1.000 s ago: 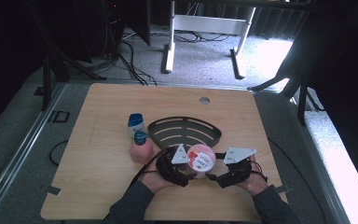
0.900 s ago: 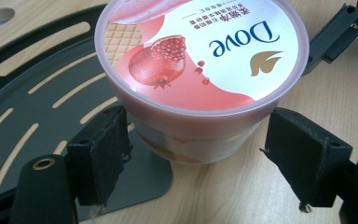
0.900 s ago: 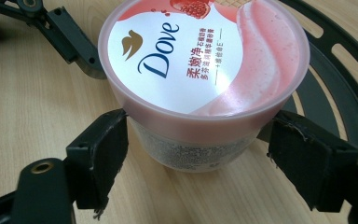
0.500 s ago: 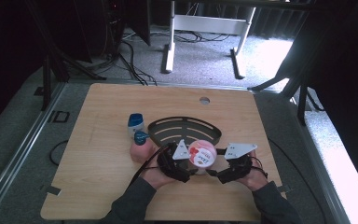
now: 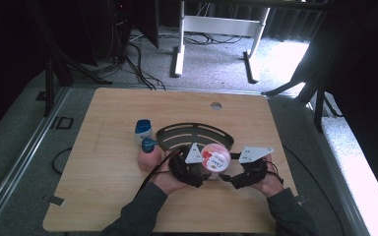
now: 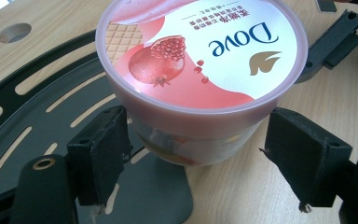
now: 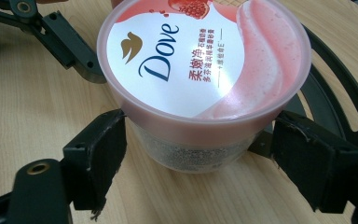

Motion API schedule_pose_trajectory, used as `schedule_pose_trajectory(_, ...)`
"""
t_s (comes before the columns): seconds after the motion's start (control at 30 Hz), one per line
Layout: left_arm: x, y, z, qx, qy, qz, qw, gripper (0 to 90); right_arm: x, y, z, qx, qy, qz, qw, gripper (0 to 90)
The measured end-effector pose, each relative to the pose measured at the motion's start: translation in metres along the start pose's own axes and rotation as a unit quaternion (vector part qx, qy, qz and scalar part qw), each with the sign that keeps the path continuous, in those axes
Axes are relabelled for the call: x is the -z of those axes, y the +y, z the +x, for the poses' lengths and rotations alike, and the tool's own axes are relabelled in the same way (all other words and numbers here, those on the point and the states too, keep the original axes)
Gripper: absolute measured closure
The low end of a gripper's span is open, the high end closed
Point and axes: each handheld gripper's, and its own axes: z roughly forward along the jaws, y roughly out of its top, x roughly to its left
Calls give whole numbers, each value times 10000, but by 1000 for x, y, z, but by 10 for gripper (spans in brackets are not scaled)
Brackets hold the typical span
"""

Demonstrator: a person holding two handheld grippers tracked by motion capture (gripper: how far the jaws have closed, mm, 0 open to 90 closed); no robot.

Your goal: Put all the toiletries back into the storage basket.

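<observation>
A Dove tub (image 5: 214,158) with a pink and white pomegranate lid sits between both grippers at the near edge of the black rack. My left gripper (image 5: 203,173) comes from the left and its jaws hug the tub (image 6: 200,70) just under the lid rim. From the right, my right gripper (image 5: 226,176) holds the same tub (image 7: 205,70) with a jaw on each side of its body. I cannot tell whether the tub's base touches the table.
A black curved slotted rack (image 5: 193,133) lies behind the tub. Left of it stand a blue-capped white bottle (image 5: 143,130) and a pink bottle (image 5: 149,156) with a blue cap. The wooden table (image 5: 103,196) has a round hole (image 5: 216,105) near its far edge.
Both hands, their grippers and the tub have shifted together a little away from the person, toward the rack.
</observation>
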Motion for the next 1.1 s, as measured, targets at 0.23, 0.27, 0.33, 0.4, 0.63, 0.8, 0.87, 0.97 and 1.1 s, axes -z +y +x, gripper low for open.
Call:
schedule_pose_trajectory(0.23,-4,0,5,50,-9,-26,10000,224,-2,0,-5,-46,8,4,10000,184)
schedule_pose_trajectory(0.27,-4,0,5,58,-9,-25,10000,224,-3,0,-6,-63,10,7,10000,184)
schedule_pose_trajectory(0.33,-5,0,7,63,3,-18,10000,224,-4,0,-7,-63,12,9,10000,184)
schedule_pose_trajectory(0.4,-5,1,8,54,18,-17,10000,224,-4,0,-9,-68,5,-1,10000,184)
schedule_pose_trajectory(0.63,-7,5,11,7,58,20,10000,225,-6,1,-14,-111,23,2,9999,184)
schedule_pose_trajectory(0.8,-7,6,14,12,68,25,10000,228,-7,1,-17,-127,20,-17,9999,185)
schedule_pose_trajectory(0.87,-8,6,15,35,66,19,10000,229,-7,2,-19,-118,20,-6,9999,184)
schedule_pose_trajectory(0.97,-9,7,16,42,83,13,10000,231,-7,3,-21,-102,10,13,9999,184)
schedule_pose_trajectory(1.1,-11,10,18,48,105,-9,9999,233,-7,3,-24,-105,3,5,9999,184)
